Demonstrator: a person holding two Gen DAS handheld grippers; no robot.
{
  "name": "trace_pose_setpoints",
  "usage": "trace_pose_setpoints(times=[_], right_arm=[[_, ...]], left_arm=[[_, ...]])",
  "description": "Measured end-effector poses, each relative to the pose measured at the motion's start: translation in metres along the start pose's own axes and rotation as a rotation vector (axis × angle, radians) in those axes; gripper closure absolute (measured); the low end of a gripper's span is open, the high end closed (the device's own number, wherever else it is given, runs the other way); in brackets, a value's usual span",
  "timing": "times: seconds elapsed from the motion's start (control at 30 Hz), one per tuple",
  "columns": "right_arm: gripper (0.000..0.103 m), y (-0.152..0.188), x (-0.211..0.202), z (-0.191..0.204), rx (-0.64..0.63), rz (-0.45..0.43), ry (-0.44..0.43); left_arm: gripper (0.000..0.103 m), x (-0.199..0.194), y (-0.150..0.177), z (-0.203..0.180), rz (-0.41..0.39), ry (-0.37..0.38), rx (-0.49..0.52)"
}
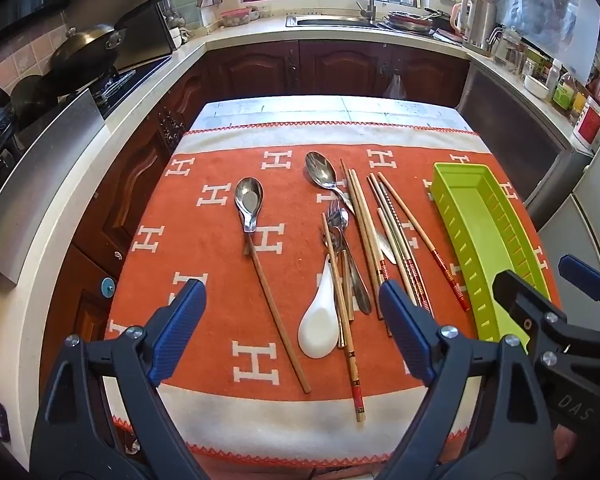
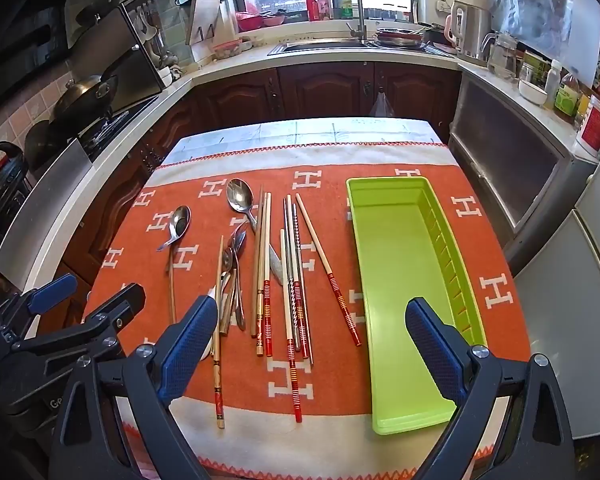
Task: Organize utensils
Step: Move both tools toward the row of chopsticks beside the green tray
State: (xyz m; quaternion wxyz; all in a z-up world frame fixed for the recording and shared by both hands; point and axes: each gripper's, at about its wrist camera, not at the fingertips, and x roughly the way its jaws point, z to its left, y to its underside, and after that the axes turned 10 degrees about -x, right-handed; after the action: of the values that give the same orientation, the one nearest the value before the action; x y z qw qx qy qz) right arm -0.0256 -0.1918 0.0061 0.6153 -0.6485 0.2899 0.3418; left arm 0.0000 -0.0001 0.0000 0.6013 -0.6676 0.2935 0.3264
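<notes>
Orange cloth (image 2: 228, 376) — one green tray (image 2: 400, 280), one white spoon (image 1: 318, 330).

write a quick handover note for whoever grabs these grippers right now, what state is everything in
Left hand-held gripper: open, empty, above the near edge of the orange patterned cloth.
Right hand-held gripper: open, empty, near the long lime-green plastic tray.
Things: tray lies empty on the right of the cloth. Loose on the cloth to its left: wooden chopsticks, steel spoons, a steel fork, a white ceramic spoon.
Done: nothing is in the tray.
Left: move every utensil into the tray.
</notes>
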Motion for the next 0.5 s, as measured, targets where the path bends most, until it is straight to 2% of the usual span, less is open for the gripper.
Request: trace_pose_setpoints(times=[0.27,0.5], right_arm=[[0.007,0.0037,0.003,0.0042,-0.003,-0.003,-0.003],[0.007,0.0031,0.0049,0.0081,-0.013,0.005,-0.016]], left_arm=[[0.016,-0.0061,-0.0025,0.0055,0.002,0.009,-0.006],[0.016,-0.0088,-0.0044,0.0077,-0.014,-0.017,-0.012]])
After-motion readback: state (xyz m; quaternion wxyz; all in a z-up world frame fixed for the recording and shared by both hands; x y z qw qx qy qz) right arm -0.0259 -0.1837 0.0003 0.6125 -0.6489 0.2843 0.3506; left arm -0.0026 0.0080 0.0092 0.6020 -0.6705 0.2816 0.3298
